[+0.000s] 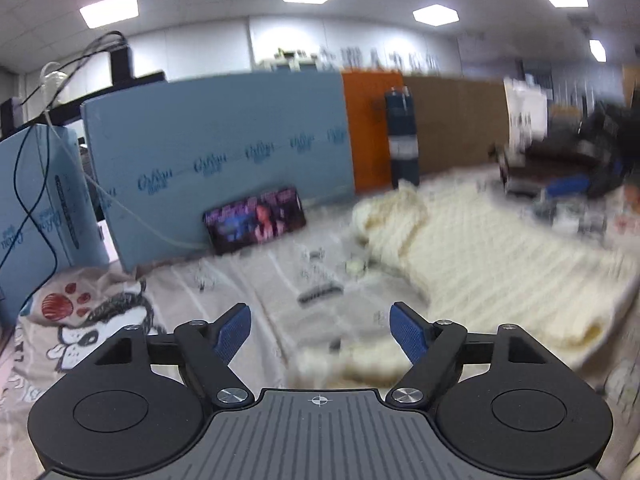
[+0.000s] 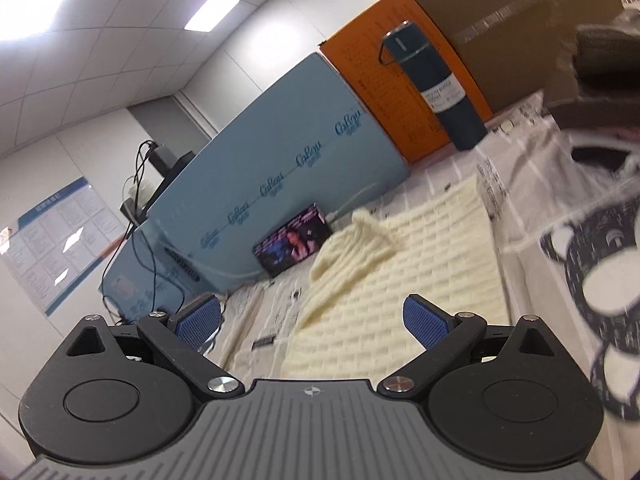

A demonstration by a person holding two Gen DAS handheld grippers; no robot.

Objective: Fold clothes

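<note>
A cream knitted garment lies spread on the printed table cover, with a bunched part at its far end. In the right wrist view the garment lies straight ahead, its raised fold near the phone. My left gripper is open and empty, above the cover just left of the garment's near edge. My right gripper is open and empty, above the garment's near left edge.
A phone with a lit screen leans against blue foam boards. A dark blue flask stands by an orange box and a brown carton. Clutter sits at the far right. Cartoon-print fabric lies right of the garment.
</note>
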